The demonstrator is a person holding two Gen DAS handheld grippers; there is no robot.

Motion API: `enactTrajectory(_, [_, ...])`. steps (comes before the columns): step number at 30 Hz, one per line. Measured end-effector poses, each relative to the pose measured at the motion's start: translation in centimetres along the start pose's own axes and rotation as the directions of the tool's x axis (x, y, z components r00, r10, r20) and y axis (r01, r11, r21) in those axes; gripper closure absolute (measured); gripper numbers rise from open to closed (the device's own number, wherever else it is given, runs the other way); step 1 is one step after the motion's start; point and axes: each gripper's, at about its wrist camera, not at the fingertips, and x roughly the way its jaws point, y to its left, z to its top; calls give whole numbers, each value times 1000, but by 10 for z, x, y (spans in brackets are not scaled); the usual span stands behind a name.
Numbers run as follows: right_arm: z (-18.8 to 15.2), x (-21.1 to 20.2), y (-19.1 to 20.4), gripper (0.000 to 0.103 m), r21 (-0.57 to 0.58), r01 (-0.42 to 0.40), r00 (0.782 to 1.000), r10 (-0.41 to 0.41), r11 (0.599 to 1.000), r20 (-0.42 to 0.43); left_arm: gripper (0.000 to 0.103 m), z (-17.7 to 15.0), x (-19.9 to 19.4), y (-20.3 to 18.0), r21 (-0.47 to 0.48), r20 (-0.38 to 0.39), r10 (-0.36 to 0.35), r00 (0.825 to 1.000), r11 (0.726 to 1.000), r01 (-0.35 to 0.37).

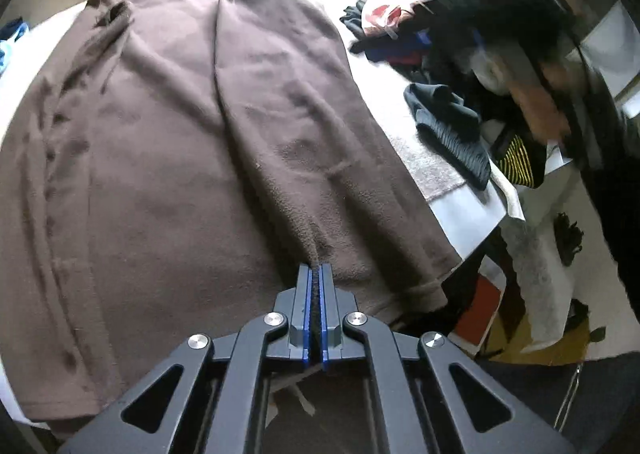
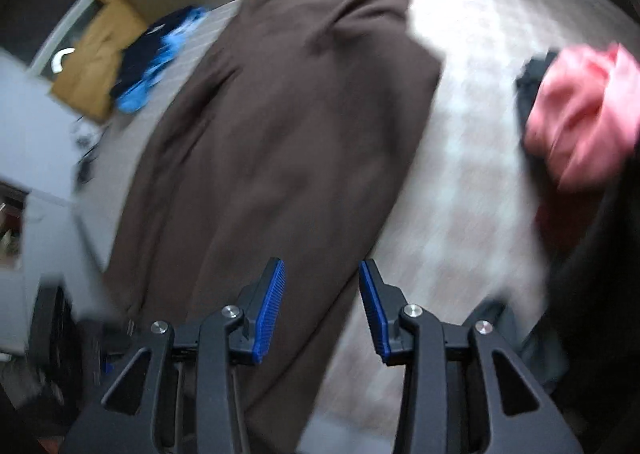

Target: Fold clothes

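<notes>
Table: pale surface, stretching ahead of both sets of jaws and out to their sides.
Brown fleece garment: spread long across the table, ahead of and under the left jaws; a ridge runs from those jaws away up its middle.
Clothes pile: dark and pink pieces, right of the left jaws, apart from the fleece.
Left gripper: jaws pressed together, pinching the fleece ridge at its near end.
Right gripper: jaws spread, empty, above the fleece's near right edge; this view is blurred.
Risk: the pinch looks thin, likely one layer only, so a pull could drag the whole fleece askew or let it slip free.
Risk: one-handed lifting may leave the fold crooked.
</notes>
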Motion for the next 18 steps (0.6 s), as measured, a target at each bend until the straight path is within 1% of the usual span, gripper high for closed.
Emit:
enactTrajectory(4, [-49, 8, 18, 65, -1, -67, 998, 67, 998, -8, 101, 1, -2, 3, -2, -11, 9, 1000, 1000, -9])
enactTrajectory(6, [-61, 13, 31, 65, -47, -52, 999, 52, 998, -5, 101, 2, 0, 4, -3, -21, 13, 1000, 1000, -13])
enactTrajectory(7, [-66, 17, 38, 65, -90, -15, 1000, 15, 996, -8, 101, 2, 2, 3, 3, -29, 20, 999, 1000, -20])
enactTrajectory(8, [-72, 21, 44, 65, -147, 45, 999, -48, 988, -16, 101, 1, 2, 3, 13, -36, 27, 999, 1000, -26])
enactTrajectory(10, [-83, 31, 57, 66, -259, 162, 985, -173, 952, -20, 101, -1, 1, 5, 28, -47, 56, 997, 998, -55])
enactTrajectory(11, [-86, 32, 61, 66, -295, 194, 978, -207, 936, -15, 101, -1, 0, 7, 23, -54, 62, 997, 998, -60])
enactTrajectory(12, [-87, 30, 61, 66, -301, 201, 977, -215, 932, -14, 101, -1, 0, 10, 18, -56, 68, 996, 998, -67])
enactTrajectory(14, [-81, 21, 55, 66, -267, 191, 980, -201, 945, -11, 101, -2, -2, 14, 10, -60, 80, 995, 997, -79])
enactTrajectory(16, [-64, 7, 40, 65, -196, 133, 991, -132, 972, 21, 101, -3, -2, 13, 16, -60, 86, 995, 996, -85])
enactTrajectory(18, [-39, -6, 19, 64, -114, 99, 993, -91, 988, 74, 101, -3, -1, 9, 28, -61, 80, 995, 997, -78])
